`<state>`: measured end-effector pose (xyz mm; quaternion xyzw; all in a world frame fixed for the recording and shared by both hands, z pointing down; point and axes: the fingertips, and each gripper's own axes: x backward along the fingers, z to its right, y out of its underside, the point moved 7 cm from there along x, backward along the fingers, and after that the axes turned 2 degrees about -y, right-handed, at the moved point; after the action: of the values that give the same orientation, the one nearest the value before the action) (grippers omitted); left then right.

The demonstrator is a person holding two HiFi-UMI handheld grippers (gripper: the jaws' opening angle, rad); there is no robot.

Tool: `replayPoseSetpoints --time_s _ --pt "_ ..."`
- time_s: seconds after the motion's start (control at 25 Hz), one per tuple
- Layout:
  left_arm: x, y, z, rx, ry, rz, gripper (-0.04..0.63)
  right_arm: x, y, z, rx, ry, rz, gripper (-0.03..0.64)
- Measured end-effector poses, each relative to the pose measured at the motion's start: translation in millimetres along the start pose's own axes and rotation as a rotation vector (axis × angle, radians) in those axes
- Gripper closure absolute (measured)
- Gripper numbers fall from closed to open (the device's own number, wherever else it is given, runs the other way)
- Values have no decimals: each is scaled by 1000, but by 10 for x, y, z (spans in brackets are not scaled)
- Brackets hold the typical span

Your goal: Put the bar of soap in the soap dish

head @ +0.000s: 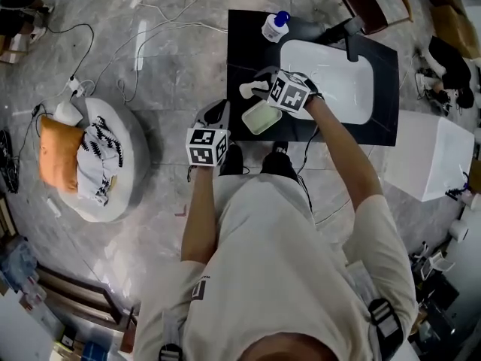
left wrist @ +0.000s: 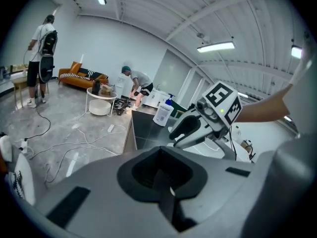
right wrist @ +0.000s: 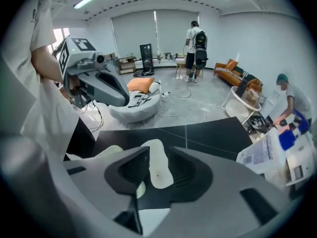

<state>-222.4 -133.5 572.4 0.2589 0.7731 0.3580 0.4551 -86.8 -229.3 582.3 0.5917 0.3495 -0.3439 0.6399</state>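
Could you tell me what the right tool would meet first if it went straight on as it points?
Most likely the white curved bar of soap, which lies on the black countertop straight ahead, between the right tool's parted jaws. How far off it is remains unclear.

Blue-capped bottle (head: 275,26) beside white basin (head: 338,89), orange cushion (head: 58,162) on pale beanbag (head: 135,164)

In the head view, the right gripper (head: 263,83) covers part of the white soap bar (head: 249,89). In the right gripper view, one jaw hides most of the pale green soap dish (right wrist: 99,153). The print on the bottle (head: 275,27) is too small to read.
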Motion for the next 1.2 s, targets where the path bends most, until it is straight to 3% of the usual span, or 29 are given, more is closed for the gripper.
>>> replayPoseSetpoints --time_s 0.36,0.48,0.84,1.04,1.2 --pt "81 125 3 -3 -7 -4 591 -284 71 -76 270 -101 -201 377" --pt "117 171 -40 8 -20 1 591 -357 86 -66 316 -129 -249 348" --pt "204 251 -114 40 -48 10 591 -534 121 -34 347 -159 -326 350" --pt "207 265 -114 44 -52 13 591 -537 97 -14 364 -193 -340 410" --pt "212 258 -98 40 -48 12 591 -525 91 -31 367 -188 -346 416"
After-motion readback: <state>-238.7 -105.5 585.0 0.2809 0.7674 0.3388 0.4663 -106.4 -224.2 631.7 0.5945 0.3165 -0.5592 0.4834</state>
